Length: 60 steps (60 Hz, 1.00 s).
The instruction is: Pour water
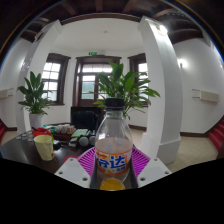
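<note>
An upright Fanta bottle (112, 140) with a dark cap, an orange label and clear liquid stands between my gripper's (112, 162) two fingers. Both magenta pads (88, 160) press against its label, so the gripper is shut on it. The bottle is held up above the dark table (20, 152). A pale yellow cup (44, 147) stands on that table, ahead and to the left of the fingers. The bottle's base is hidden below.
A red object and small items (66, 131) lie on the table beyond the cup. Potted plants (36, 97) stand by the windows, with a large leafy plant (125, 85) behind the bottle. A white pillar (165, 100) rises to the right.
</note>
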Each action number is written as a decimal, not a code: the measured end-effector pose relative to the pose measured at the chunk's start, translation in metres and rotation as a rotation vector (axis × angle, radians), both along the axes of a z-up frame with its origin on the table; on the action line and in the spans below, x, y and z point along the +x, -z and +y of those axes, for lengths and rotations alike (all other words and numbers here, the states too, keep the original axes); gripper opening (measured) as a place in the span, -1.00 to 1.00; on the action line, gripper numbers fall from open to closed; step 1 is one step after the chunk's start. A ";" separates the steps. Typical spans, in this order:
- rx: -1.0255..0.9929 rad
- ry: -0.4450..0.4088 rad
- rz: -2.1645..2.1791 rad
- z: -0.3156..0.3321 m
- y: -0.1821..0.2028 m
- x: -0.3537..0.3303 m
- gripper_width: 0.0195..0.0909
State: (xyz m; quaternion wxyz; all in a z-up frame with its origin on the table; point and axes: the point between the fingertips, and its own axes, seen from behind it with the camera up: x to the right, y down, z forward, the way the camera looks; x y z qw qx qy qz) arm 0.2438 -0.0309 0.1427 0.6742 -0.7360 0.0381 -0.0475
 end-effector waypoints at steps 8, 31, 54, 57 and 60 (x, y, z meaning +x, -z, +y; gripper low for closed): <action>-0.022 -0.010 -0.022 0.006 -0.005 -0.001 -0.56; -0.133 -0.066 -0.449 0.029 -0.002 -0.025 -0.56; -0.173 -0.182 -1.388 0.131 -0.017 -0.089 -0.56; -0.185 -0.190 -1.510 0.114 -0.027 -0.083 -0.56; -0.177 -0.198 -1.623 0.115 -0.024 -0.088 -0.54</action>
